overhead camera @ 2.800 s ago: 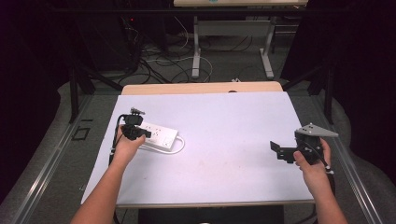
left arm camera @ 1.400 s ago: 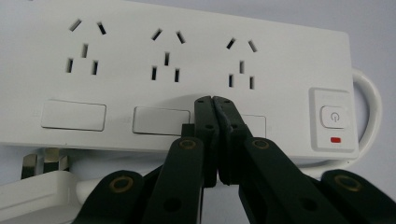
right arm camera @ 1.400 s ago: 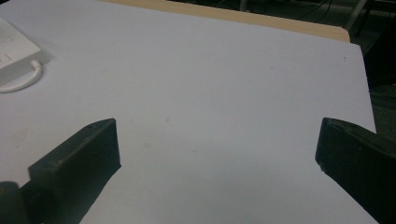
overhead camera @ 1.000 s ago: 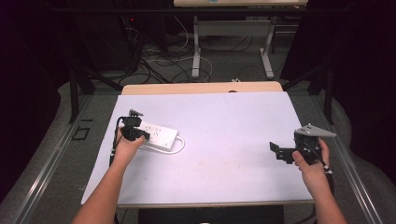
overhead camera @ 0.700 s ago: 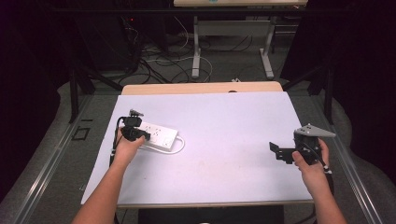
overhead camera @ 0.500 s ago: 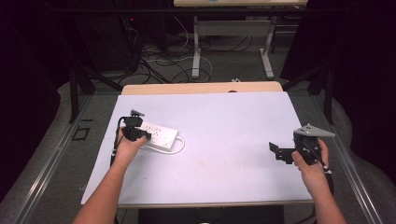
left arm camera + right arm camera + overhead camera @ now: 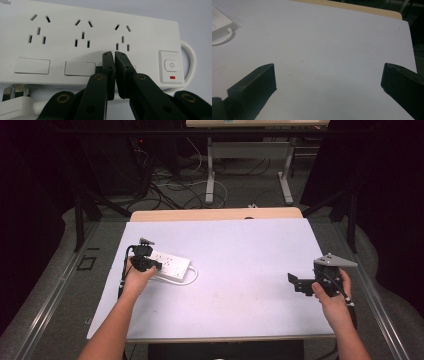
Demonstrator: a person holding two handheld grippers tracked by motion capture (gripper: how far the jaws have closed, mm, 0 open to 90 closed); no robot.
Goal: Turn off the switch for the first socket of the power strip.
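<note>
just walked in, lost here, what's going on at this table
A person works at a white table with a gripper in each hand. The left gripper has its jaws shut, tips at a white power strip, just over one of its rocker switches, as if to press it. The right gripper is open over bare table, well away from the strip.

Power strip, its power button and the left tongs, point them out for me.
power strip point(image 7: 172, 265), high view, white top face.
power button point(image 7: 171, 65), left gripper view, middle of the button.
left tongs point(image 7: 114, 53), left gripper view, between the shut tips.
</note>
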